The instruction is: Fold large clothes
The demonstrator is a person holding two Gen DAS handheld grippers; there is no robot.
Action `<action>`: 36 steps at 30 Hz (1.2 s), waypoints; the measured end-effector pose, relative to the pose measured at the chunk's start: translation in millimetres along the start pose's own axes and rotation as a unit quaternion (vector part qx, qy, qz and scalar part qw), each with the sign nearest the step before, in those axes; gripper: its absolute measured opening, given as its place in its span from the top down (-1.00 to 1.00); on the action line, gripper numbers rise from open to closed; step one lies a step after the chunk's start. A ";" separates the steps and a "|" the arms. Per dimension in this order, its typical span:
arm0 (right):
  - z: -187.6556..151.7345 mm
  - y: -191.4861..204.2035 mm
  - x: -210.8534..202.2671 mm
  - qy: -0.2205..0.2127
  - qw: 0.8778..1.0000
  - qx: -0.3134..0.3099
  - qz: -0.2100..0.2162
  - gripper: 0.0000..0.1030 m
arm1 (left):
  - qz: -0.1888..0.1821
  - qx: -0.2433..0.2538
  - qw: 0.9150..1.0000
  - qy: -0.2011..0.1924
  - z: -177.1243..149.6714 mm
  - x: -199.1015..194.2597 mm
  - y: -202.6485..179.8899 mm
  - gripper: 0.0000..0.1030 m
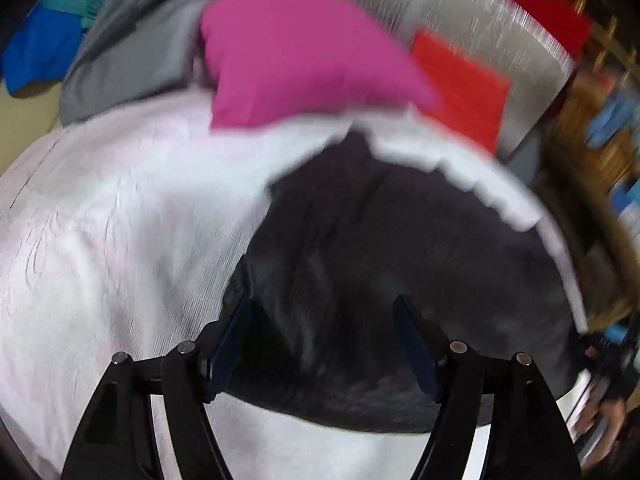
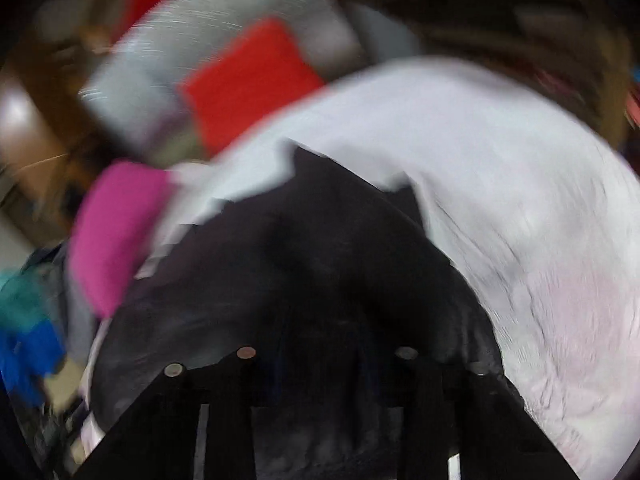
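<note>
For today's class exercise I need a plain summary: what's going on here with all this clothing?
A person is folding laundry with a handheld gripper in each hand. A dark garment lies on a white sheet. The left gripper is open over the garment, gripping nothing. The right gripper is shut low against the dark cloth; blur hides whether it pinches any. A pink cloth, a red one and more clothes wait behind.

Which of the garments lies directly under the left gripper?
The dark charcoal garment, spread on the white sheet; the magenta, grey and blue pieces sit beyond it.
</note>
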State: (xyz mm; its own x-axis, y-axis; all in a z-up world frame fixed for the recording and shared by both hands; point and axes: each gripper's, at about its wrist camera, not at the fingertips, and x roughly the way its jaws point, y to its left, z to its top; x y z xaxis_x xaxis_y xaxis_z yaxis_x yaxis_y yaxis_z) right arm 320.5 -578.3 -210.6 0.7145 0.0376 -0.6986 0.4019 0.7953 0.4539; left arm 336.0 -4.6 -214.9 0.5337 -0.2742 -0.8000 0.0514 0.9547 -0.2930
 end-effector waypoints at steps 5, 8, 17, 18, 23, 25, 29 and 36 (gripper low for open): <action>17.2 -0.3 -19.0 -0.047 0.998 0.005 0.046 0.62 | 0.006 -0.001 1.000 -0.022 10.6 -3.7 4.5 -0.44; 26.9 6.8 -9.2 -0.042 0.997 0.003 0.062 0.60 | 0.005 -0.020 1.000 -0.023 17.8 0.0 9.1 -0.45; 37.5 30.5 27.6 -0.010 1.000 -0.010 0.009 -0.13 | 0.011 -0.043 0.998 0.041 21.9 35.3 17.1 -0.65; 33.9 32.1 17.7 -0.018 1.000 -0.013 0.015 -0.14 | 0.019 -0.036 0.999 0.030 21.7 29.6 14.2 -0.64; 3.0 69.4 -23.1 -0.044 0.992 -0.100 0.058 -0.15 | 0.064 0.030 0.997 -0.044 10.4 -9.2 -16.6 -0.64; -14.9 90.3 -32.7 -0.043 0.986 -0.143 0.077 -0.27 | 0.079 0.049 0.993 -0.066 3.3 -19.4 -27.3 -0.64; -37.6 116.1 -14.0 0.007 0.982 -0.173 0.073 -0.28 | 0.085 0.085 0.987 -0.102 -12.5 -34.1 -47.1 -0.64; -73.6 104.5 -28.3 0.054 0.979 -0.188 0.054 -0.27 | 0.142 0.191 0.959 -0.153 -40.8 -42.0 -85.8 -0.64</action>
State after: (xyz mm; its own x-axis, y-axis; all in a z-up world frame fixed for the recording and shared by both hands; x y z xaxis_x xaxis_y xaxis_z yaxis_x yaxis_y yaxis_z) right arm 300.2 -451.8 -184.1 0.6688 0.1813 -0.7210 0.0739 0.9488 0.3070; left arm 274.7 -79.6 -177.6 0.7914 -0.0053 -0.6113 0.1415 0.9744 0.1747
